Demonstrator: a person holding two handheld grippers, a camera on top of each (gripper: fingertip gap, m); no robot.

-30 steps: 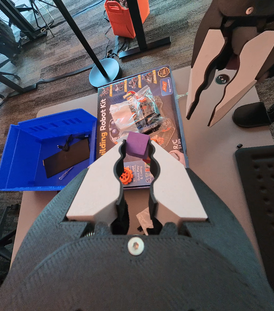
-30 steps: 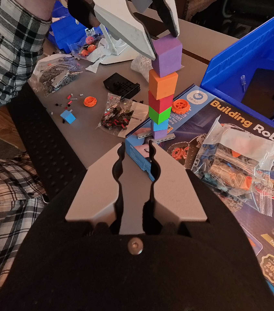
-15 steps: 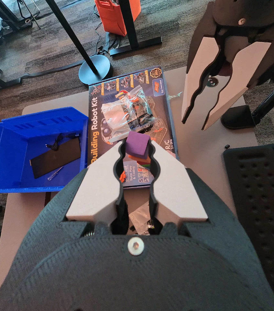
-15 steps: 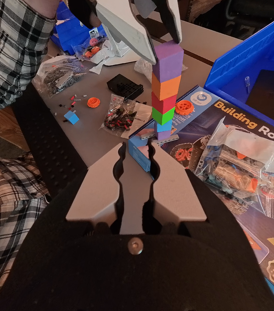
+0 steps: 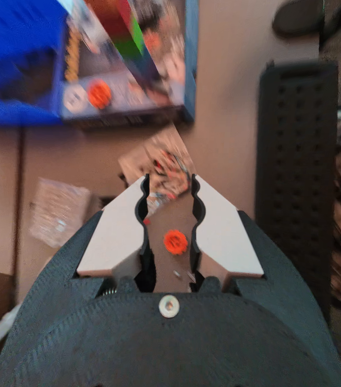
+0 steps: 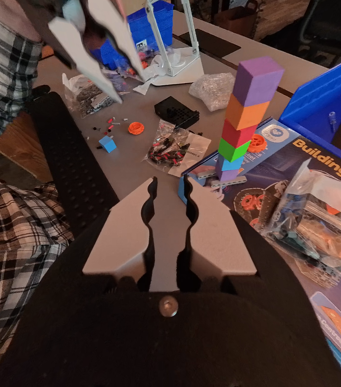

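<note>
A tower of several foam cubes stands on a kit box (image 6: 291,178) in the right wrist view. Its top cube is purple (image 6: 257,81), with orange (image 6: 247,115), red, green, blue and purple cubes below. My left gripper (image 5: 170,178) is open and empty. It hangs over the table above a bag of small parts (image 5: 165,167) and an orange gear (image 5: 175,241); this view is blurred. It also shows in the right wrist view (image 6: 132,90), up and to the left of the tower, clear of it. My right gripper (image 6: 170,179) is open and empty near the box's corner.
A blue bin (image 6: 322,100) stands behind the box. On the table lie a parts bag (image 6: 171,148), a loose blue cube (image 6: 107,144), an orange gear (image 6: 136,128), a black block (image 6: 176,112) and a white stand (image 6: 178,67). A black perforated mat (image 5: 295,146) lines the table's edge. The tips of one gripper are about 20 cm away from the tips of the other. The orange gear (image 5: 175,241) is about 15 cm from my left fingertips. Look for it in the right wrist view (image 6: 136,126) too.
My left gripper opened, let go of the purple cube on top of the tower and swung away fast towards the table's near side. My right gripper shifted slightly and stayed open.
</note>
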